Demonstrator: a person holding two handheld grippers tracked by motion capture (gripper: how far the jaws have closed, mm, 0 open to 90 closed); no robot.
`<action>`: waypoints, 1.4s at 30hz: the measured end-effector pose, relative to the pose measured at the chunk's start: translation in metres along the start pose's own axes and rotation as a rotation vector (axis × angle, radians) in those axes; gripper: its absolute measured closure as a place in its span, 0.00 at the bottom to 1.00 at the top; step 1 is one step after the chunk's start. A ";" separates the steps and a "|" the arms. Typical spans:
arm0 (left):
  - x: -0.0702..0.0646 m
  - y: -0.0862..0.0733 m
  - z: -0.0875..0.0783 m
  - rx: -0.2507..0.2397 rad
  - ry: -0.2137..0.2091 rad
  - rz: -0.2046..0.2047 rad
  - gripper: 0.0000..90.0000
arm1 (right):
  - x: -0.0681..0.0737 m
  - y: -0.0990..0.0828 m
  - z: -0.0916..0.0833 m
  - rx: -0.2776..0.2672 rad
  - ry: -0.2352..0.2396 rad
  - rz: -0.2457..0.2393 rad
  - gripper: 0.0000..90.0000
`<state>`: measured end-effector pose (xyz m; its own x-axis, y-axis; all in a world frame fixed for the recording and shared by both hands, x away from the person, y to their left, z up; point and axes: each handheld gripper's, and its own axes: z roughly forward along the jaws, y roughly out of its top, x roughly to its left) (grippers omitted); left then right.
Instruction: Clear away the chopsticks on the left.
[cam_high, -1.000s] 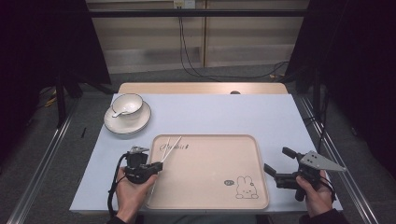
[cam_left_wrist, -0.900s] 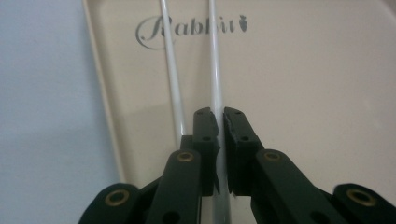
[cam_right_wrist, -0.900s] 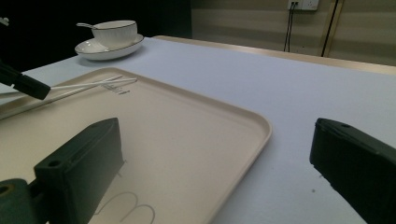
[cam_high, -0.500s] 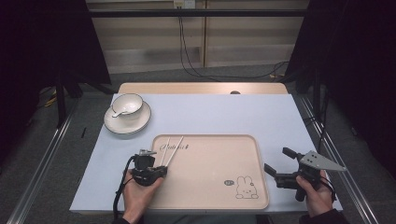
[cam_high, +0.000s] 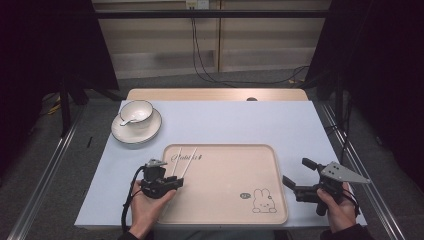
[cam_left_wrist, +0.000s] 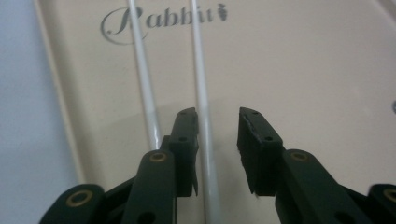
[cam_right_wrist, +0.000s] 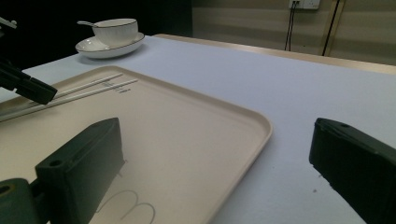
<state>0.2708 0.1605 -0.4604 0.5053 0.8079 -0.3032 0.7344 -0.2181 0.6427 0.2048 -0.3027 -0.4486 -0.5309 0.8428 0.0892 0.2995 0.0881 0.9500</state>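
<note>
Evidently the two white chopsticks (cam_left_wrist: 144, 88) were laid side by side near the left edge of the beige tray (cam_high: 235, 210), running away from the person across the printed "Rabbit" lettering (cam_left_wrist: 161, 21), so that their near ends are easy to reach from the front of the bench (cam_high: 240, 120). The left hand-held gripper (cam_high: 172, 181) sits low over the tray at those near ends; in the left gripper view its jaws stand narrowly apart with the right-hand chopstick (cam_left_wrist: 201, 93) passing between them, close against the left jaw, while the other stick lies just outside that jaw. Nothing is clamped yet, and by my reading the pose is a line-up for pinching that one stick. The left hand (cam_high: 147, 210) comes in from the bottom edge, wrist low and the tool pointed forward along the sticks. The right hand-held gripper (cam_high: 296, 176) is held just off the tray's right edge above the bench, its jaws spread wide and empty, aimed leftward across the tray toward the rabbit drawing (cam_high: 260, 200); it looks parked, waiting. A bowl (cam_high: 136, 111) with a spoon (cam_high: 125, 120) rests on its saucer (cam_high: 136, 131) at the far left of the bench, well apart from the tray.
</note>
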 end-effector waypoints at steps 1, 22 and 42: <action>0.000 0.001 -0.002 -0.016 -0.021 0.010 0.69 | 0.000 0.000 0.000 0.000 0.002 -0.002 0.03; 0.026 -0.005 -0.080 -0.276 -0.103 0.274 0.02 | 0.000 0.001 -0.002 -0.013 -0.007 0.003 0.03; 0.065 -0.064 -0.128 -0.476 0.068 0.177 0.02 | -0.002 -0.001 -0.003 -0.006 -0.023 0.009 0.03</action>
<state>0.1984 0.2974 -0.4313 0.5610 0.8184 -0.1243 0.3447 -0.0944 0.9340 0.2032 -0.3060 -0.4485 -0.5100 0.8554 0.0905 0.2994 0.0779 0.9509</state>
